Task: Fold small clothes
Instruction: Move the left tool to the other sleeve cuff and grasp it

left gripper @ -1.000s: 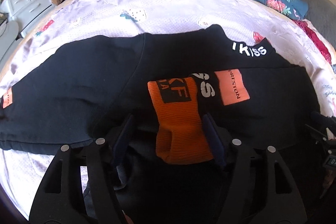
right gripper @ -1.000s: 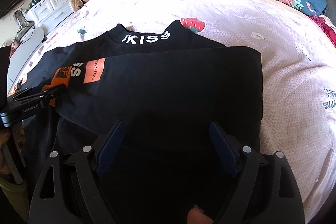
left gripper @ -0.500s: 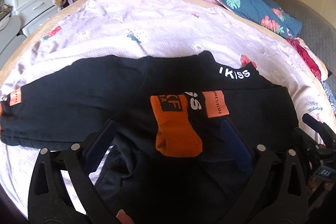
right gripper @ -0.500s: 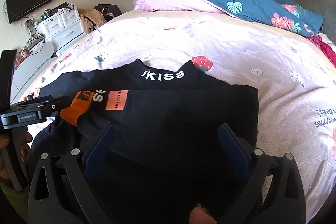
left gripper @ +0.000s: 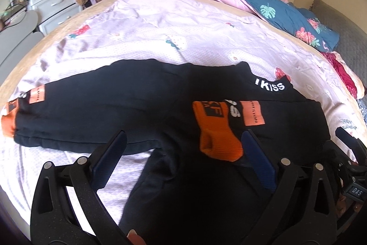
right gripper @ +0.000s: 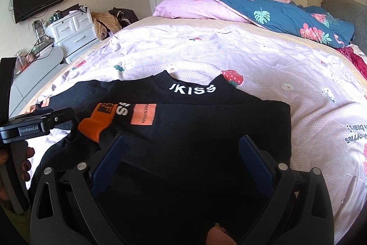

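Note:
A black sweatshirt point(left gripper: 128, 107) point(right gripper: 206, 130) lies on the bed, its white-lettered collar point(left gripper: 269, 87) point(right gripper: 192, 88) on the far side. One sleeve is folded across the body; its orange cuff point(left gripper: 215, 132) point(right gripper: 96, 125) rests on the black cloth. The other sleeve stretches left and ends in a second orange cuff point(left gripper: 8, 123). My left gripper point(left gripper: 183, 153) hovers open above the near hem, the folded cuff just inside its right finger point(left gripper: 257, 160) and untouched. My right gripper point(right gripper: 182, 146) is open over the folded right side, holding nothing.
The pink strawberry-print bedspread point(right gripper: 229, 49) runs far beyond the garment. A pink pillow point(right gripper: 195, 6) and blue floral duvet point(right gripper: 286, 15) lie at the head. White drawers point(right gripper: 73, 31) stand left of the bed, and red cloth point(left gripper: 344, 75) lies at the right edge.
Both grippers spread their jaws wider and drew back and up from the sweatshirt. The orange cuff that sat between the left fingers now lies free on the cloth.

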Tool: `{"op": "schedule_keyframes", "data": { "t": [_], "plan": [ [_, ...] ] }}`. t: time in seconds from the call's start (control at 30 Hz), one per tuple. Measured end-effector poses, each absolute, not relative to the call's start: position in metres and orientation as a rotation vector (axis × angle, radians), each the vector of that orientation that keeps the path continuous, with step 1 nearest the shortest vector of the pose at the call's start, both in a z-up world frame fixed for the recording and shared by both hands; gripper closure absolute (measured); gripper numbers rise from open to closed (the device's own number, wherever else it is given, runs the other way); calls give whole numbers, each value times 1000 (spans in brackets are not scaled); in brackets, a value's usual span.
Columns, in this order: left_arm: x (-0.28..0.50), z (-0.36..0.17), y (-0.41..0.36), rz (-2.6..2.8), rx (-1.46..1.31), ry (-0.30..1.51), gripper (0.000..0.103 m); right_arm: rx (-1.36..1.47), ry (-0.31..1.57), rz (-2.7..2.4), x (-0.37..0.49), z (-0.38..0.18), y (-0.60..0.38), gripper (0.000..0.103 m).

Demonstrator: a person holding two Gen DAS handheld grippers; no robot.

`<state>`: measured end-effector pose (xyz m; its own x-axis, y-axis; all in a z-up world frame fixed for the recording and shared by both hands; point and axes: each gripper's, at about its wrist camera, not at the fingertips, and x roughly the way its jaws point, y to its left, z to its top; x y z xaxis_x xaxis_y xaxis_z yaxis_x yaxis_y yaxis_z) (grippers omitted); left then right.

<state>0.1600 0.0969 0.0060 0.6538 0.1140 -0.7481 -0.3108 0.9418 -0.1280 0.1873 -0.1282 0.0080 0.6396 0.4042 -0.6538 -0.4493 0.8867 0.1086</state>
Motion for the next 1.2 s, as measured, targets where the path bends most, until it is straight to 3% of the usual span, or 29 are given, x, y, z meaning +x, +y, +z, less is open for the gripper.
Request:
{"op": "schedule_keyframes", "data": {
  "t": [1.2],
  "plan": [
    [120,17,206,505,-456,731,9,-151,663,605,170,47,-30,5]
  ]
}}
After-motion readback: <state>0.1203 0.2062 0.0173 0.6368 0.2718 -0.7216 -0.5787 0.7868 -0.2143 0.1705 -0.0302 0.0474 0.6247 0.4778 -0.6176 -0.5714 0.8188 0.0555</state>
